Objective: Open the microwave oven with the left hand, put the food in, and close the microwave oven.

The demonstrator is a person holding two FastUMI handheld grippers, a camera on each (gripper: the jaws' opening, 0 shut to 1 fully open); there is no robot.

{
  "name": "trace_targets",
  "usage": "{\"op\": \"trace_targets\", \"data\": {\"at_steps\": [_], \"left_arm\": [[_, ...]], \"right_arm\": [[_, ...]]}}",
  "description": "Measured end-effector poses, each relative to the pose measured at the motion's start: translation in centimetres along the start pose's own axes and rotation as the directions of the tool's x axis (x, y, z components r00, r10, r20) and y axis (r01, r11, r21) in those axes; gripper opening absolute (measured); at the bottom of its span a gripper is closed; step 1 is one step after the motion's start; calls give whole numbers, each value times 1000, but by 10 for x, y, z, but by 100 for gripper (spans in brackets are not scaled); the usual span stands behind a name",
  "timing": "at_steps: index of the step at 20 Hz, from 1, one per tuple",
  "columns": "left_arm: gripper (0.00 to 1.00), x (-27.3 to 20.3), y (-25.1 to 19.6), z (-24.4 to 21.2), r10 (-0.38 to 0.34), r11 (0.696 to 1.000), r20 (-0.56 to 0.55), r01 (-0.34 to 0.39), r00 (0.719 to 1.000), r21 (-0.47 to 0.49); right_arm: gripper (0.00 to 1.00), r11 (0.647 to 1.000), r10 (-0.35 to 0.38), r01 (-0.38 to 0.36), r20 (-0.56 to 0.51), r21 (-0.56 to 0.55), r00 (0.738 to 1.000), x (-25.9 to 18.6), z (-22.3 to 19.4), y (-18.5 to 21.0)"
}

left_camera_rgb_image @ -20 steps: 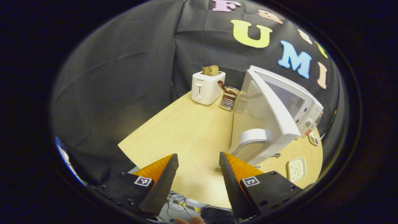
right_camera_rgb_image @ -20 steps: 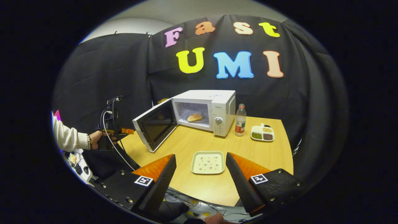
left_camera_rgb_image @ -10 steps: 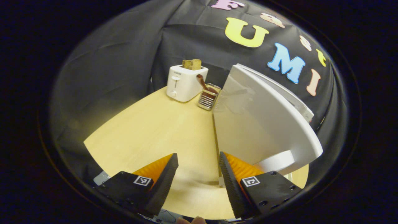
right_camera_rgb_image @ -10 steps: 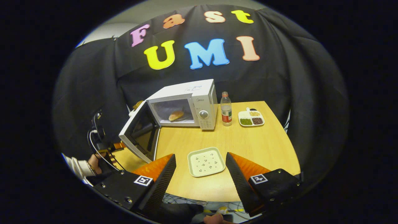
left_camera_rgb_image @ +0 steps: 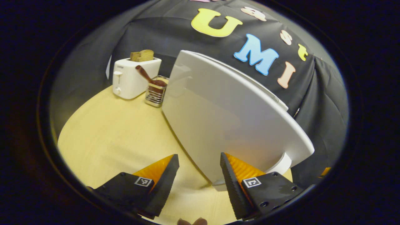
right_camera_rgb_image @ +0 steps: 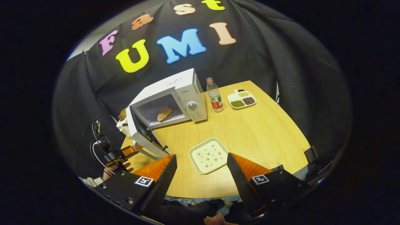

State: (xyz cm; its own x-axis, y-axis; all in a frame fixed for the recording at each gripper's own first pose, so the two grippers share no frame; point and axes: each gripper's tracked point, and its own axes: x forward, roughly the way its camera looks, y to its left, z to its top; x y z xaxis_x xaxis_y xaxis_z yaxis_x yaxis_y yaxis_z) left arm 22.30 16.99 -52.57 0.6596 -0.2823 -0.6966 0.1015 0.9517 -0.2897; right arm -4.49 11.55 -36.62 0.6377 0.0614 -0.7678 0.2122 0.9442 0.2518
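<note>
No word or number can be read for certain. On the microwave oven [right_camera_rgb_image: 187,93], a small dark brand mark sits on the control panel at 12 o'clock from the dial [right_camera_rgb_image: 192,105], too small to spell out. A pale sticker on the oven's top is equally illegible. The bottle [right_camera_rgb_image: 215,99], at 3 o'clock from the oven, wears a red-and-white label with unreadable print. The left gripper [left_camera_rgb_image: 199,154] and the right gripper [right_camera_rgb_image: 202,155] each carry square black-and-white coded tags, patterns without letters.

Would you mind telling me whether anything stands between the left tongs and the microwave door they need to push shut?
Nothing visible does. The left tongs, open, sit right at the outer face of the door, with only bare table beside them.
</note>
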Motion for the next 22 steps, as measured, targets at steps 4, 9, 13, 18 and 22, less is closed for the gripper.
{"op": "trace_targets", "data": {"at_steps": [4,9,13,18,22], "left_arm": [[87,30,-17,16,-50,999,1,50,999,-7],[90,60,-40,36,-92,995,16,91,996,48],[90,86,-54,51,-116,990,23,114,993,82],[90,117,-65,71,-119,988,46,114,992,104],[89,142,-74,93,-120,971,72,102,990,218]], "right_arm": [[98,998,-61,61,-14,25,998,2,-1,-14],[98,993,-110,111,-34,31,993,8,-2,-24],[98,990,-133,135,-43,39,990,9,-1,-29],[98,984,-165,168,-55,59,985,9,-1,-36],[98,984,-168,171,-56,57,984,10,-1,-35]]}}
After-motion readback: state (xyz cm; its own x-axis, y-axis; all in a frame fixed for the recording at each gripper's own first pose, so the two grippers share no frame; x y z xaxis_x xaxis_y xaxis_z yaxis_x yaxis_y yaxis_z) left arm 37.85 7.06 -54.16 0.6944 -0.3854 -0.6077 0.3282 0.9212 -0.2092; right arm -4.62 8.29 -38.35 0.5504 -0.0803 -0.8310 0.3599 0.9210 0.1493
